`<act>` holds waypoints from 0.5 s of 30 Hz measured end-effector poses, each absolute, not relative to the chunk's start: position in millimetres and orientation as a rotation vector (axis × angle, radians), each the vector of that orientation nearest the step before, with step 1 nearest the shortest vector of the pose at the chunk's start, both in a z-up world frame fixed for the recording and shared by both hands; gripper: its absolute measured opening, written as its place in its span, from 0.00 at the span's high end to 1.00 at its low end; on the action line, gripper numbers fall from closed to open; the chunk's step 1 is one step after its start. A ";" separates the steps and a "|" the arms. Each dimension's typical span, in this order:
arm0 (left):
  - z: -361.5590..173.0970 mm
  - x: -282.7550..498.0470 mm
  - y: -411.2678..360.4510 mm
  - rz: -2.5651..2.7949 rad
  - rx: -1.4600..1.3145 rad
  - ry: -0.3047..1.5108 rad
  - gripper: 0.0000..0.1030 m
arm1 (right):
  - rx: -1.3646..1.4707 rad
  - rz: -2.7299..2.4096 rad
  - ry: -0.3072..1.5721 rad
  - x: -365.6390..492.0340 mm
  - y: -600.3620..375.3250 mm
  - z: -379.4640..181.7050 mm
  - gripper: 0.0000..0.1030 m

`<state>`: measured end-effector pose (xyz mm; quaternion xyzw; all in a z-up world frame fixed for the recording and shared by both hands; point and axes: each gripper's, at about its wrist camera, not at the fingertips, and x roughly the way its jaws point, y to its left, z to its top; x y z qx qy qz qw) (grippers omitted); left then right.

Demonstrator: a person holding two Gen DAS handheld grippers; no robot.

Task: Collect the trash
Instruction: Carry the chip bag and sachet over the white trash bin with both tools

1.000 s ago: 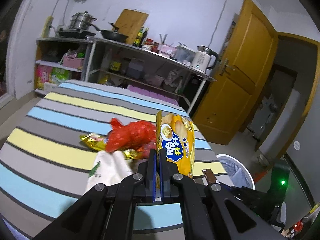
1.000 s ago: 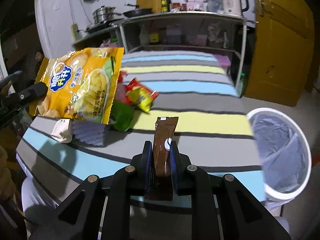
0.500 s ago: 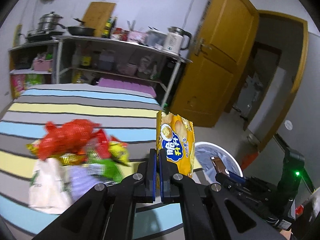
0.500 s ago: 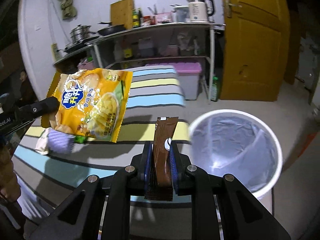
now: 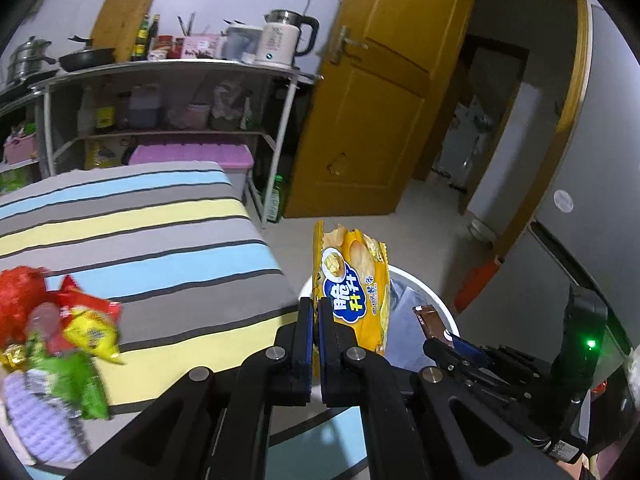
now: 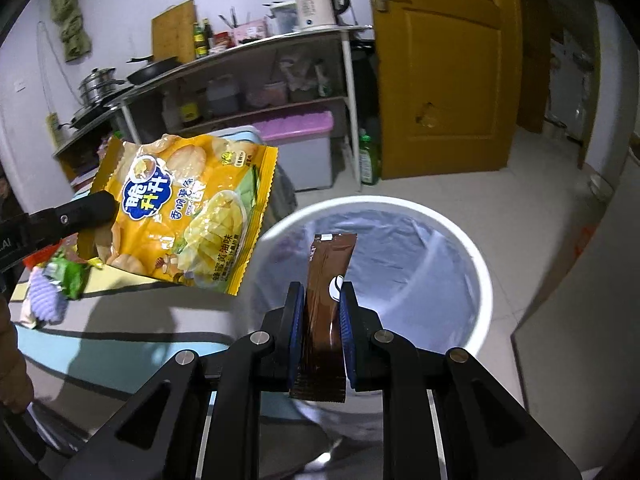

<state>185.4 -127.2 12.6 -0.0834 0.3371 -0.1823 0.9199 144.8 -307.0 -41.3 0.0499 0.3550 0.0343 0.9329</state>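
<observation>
Fingers first: the left gripper (image 5: 315, 320) has its pads clamped tight on the edge of a yellow chip bag (image 5: 356, 292), nothing but a sliver of foil between them, and the bag stands up out of the grip. Over on the other side, the right gripper (image 6: 320, 312) is pinching a brown wrapper (image 6: 326, 280) across its middle, pads flat on both faces, the strip poking up at twelve o'clock and trailing down below the fingers.

In the right wrist view the white bin (image 6: 480, 280), lined with a pale bag, sits right behind the brown wrapper, filling the picture from about one to three o'clock. The chip bag (image 6: 188, 208) hangs at ten o'clock there, just beside the bin's rim, over the corner of the striped bed (image 6: 120, 320).

From the left wrist view, the bin (image 5: 424, 292) peeks out at three o'clock of the chip bag, partly hidden behind it. More trash is left: a pile of wrappers (image 5: 72, 336), red, yellow, green, blurred, on the striped bed (image 5: 160, 240) at nine o'clock.
</observation>
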 end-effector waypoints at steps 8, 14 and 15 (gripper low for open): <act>-6.8 198.7 -157.4 -0.392 -0.137 0.749 0.98 | 0.129 0.030 0.774 158.2 -330.7 -59.8 0.82; -18.9 209.1 -167.7 -0.399 -0.121 0.787 0.98 | 0.151 0.032 0.812 168.2 -337.8 -73.2 0.81; -20.5 208.9 -168.9 -0.401 -0.121 0.791 0.98 | 0.152 0.034 0.818 169.3 -338.2 -74.8 0.80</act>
